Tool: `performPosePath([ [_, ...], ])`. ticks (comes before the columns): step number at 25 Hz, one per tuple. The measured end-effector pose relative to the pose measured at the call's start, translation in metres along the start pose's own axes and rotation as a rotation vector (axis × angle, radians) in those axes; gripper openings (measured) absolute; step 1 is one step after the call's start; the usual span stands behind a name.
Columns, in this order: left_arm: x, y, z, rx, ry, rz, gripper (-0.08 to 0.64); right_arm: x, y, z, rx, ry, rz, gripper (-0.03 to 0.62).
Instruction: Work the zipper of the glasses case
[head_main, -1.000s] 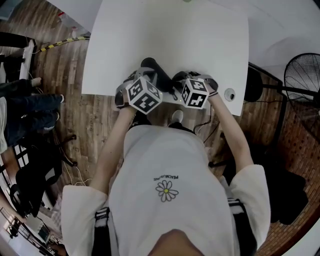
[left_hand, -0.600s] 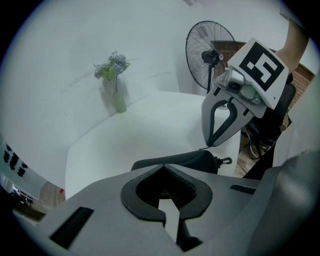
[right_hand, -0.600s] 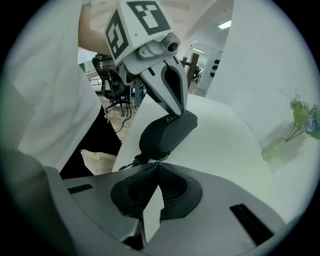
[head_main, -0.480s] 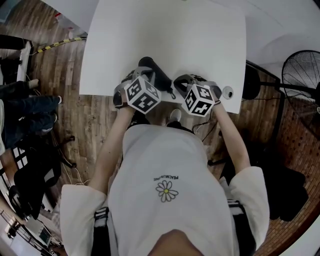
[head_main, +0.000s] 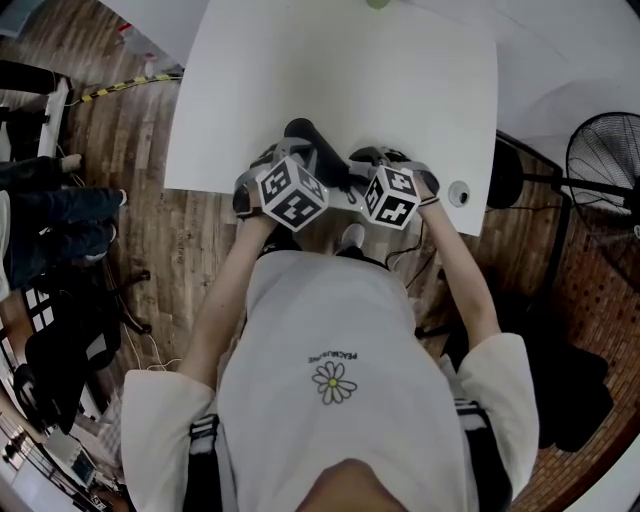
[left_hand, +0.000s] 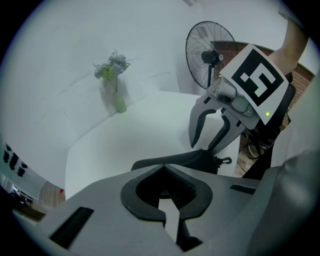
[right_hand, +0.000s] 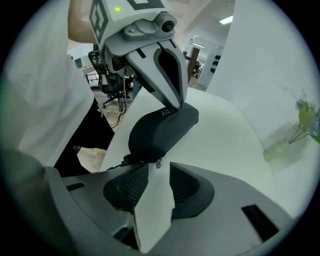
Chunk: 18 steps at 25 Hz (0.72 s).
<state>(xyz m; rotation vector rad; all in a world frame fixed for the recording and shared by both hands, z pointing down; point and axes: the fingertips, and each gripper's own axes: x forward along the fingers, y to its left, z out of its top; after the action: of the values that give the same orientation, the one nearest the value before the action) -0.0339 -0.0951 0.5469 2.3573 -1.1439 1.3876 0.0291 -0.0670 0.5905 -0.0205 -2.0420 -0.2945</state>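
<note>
Right gripper open at the zipper pull, left gripper shut on top of the glasses case.
Lower centre of the right gripper view: the right gripper (right_hand: 159, 176) had just been opening its jaws, with nothing pressed between them. The small zipper pull (right_hand: 158, 163) hung at the mouth of the gap, ungripped. Just beyond, the black glasses case (right_hand: 160, 127) lay on the white tabletop (right_hand: 225, 135), close to its near edge. The left gripper (right_hand: 172, 106) had its jaws together, tips touching the case's far top. Flower vase (right_hand: 300, 125) far right. Risks: closing could miss the tiny pull, or a tug could drag the lightly pinned case off the edge.
</note>
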Motion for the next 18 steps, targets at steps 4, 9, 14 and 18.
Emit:
performPosePath([
  [4,0.000,0.000,-0.002,-0.004,-0.002,-0.004,0.014,0.007,0.002,-0.001,-0.109,0.021,-0.036,0.019],
  [9,-0.001,0.001,-0.002,-0.005,-0.007,0.001,0.014,0.002,0.004,0.001,0.063,0.016,0.012,0.008],
  [14,-0.001,0.001,0.000,0.020,0.005,0.013,0.014,-0.003,0.033,0.007,0.014,0.054,0.074,0.008],
  [18,-0.002,0.004,-0.004,0.036,-0.004,0.014,0.012,0.004,0.039,0.014,0.017,0.056,0.059,0.008],
])
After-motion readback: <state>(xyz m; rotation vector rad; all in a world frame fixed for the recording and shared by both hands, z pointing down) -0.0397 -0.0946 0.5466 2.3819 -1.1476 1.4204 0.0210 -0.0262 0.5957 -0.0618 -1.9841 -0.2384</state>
